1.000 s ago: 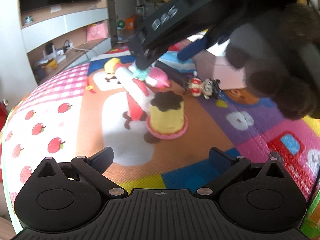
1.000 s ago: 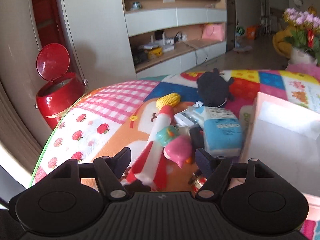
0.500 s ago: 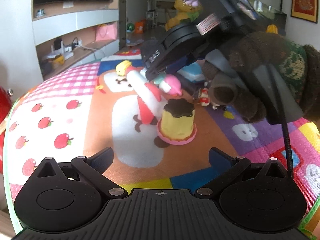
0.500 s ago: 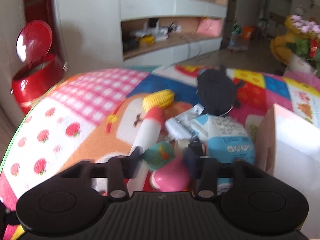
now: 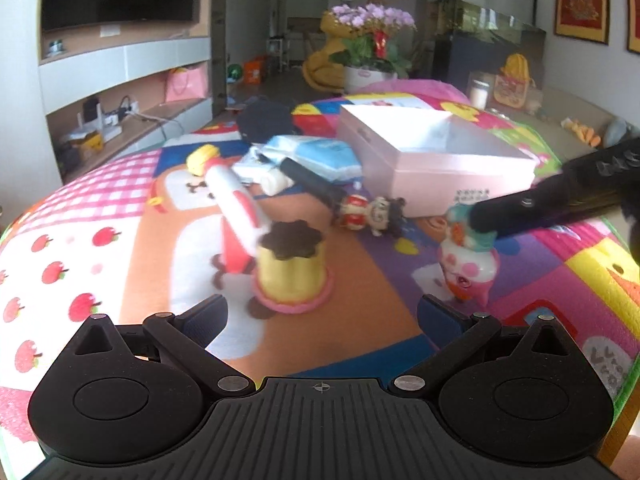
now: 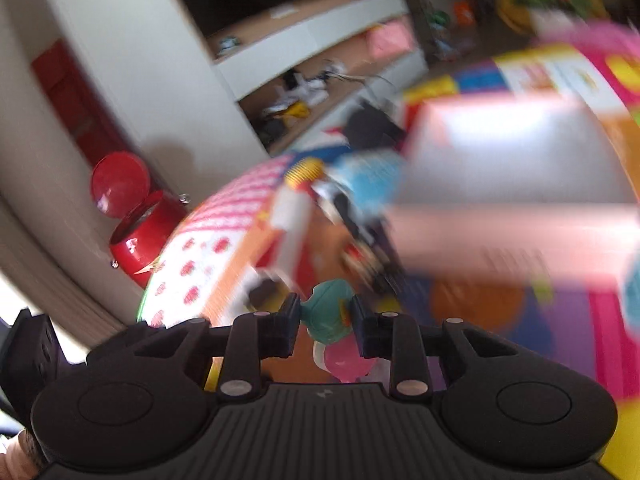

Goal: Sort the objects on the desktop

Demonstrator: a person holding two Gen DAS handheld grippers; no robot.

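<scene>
My right gripper (image 6: 326,316) is shut on a small pink and teal toy figure (image 6: 330,316). In the left wrist view the same toy figure (image 5: 468,264) hangs from the right gripper's fingers (image 5: 520,212) just above the mat, right of centre. My left gripper (image 5: 320,316) is open and empty, low over the mat. A yellow pudding toy (image 5: 290,272) with a brown top stands just ahead of it. A red and white tube (image 5: 234,208), a small doll figure (image 5: 372,214) and a blue tissue pack (image 5: 316,154) lie beyond. An open pink box (image 5: 432,160) stands at the back right.
A colourful play mat (image 5: 120,240) covers the table. A black soft toy (image 5: 264,120) and a yellow corn toy (image 5: 202,158) lie at the far side. A red bin (image 6: 136,224) stands on the floor left of the table.
My right gripper closed on the pink and teal toy figure, lifted it from the pile and carried it to the right, toward the pink box. The left gripper pulled back a little.
</scene>
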